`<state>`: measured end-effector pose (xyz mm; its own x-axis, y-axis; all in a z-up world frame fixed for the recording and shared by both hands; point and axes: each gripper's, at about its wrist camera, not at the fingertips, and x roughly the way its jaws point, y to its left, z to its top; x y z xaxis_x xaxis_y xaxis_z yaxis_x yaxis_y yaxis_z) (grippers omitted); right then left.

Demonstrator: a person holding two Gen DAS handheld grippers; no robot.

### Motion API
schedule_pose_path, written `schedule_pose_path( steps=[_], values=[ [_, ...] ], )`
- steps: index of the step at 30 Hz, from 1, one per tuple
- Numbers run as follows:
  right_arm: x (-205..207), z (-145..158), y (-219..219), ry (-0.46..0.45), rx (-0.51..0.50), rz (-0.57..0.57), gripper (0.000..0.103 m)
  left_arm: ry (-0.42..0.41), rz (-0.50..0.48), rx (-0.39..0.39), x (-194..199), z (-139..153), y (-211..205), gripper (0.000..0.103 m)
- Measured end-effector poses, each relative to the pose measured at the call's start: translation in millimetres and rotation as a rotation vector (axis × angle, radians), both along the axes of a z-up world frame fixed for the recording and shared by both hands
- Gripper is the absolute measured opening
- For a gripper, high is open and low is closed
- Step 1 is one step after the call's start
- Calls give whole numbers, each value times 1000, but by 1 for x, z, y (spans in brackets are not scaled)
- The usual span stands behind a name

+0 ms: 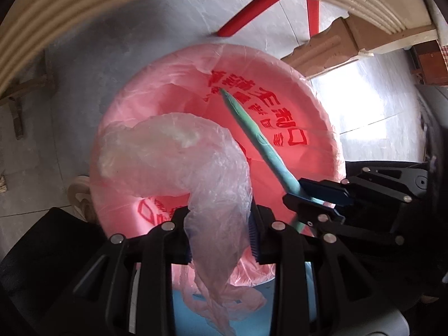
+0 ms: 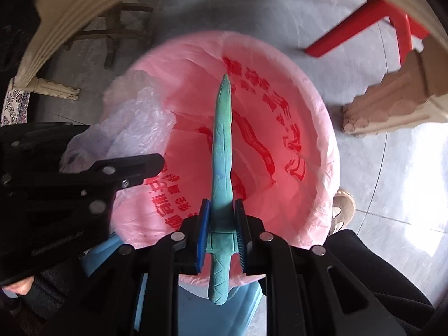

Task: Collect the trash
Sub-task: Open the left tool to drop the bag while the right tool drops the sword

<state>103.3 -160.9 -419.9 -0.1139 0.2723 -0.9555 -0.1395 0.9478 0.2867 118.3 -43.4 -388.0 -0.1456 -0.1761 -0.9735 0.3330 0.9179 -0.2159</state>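
Setting: a bin (image 1: 322, 106) lined with a pink bag printed in red characters is seen from almost straight above, standing on a pale tiled floor (image 1: 168, 8). A red chair leg (image 1: 246, 14) and a carved beige table leg (image 1: 316, 50) lie beyond it.

Left gripper (image 1: 221, 238): its jaws are clamped on a crumpled clear plastic bag (image 1: 173, 151), pinched near its middle. One end of the bag billows over the bin's mouth; the other end trails below the jaws.

Right gripper (image 2: 222, 235): its jaws are drawn narrow and closed on a long teal-green tapered object (image 2: 222, 145), held near its thick end. What the object is made of cannot be told.

Where the trash is: both pieces are held above the open liner, the green object's point aimed down into the bin, the clear bag partly over the near rim. Neither is yet resting inside.

Person: a shoe (image 2: 343, 207) is seen on the floor just beside the bin.

Step in hand: judged to be the drop-off stage, with both pieces already brought over the bin.

Next move: both grips would need to be let go while the pieces are over the opening. The clear bag is light and may cling to a pad or drape on the rim, so it should be centred first.
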Motion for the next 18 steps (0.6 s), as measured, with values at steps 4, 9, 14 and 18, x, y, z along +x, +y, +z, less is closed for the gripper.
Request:
schedule_pose_path(
  steps=[4,9,14,18],
  values=[
    [4,-18,-3,42,6,-11,18,49,12,-26,3,-17,0,29],
    [6,-30,5,56,-1,13,18,119,19,-62,1,-35,-3,29],
    [9,-40,10,69,0,22,18,146,29,-41,1,-51,-3,29],
    [10,-40,18,58,-7,43,19,163,37,-23,2,-63,-1,32]
  ],
)
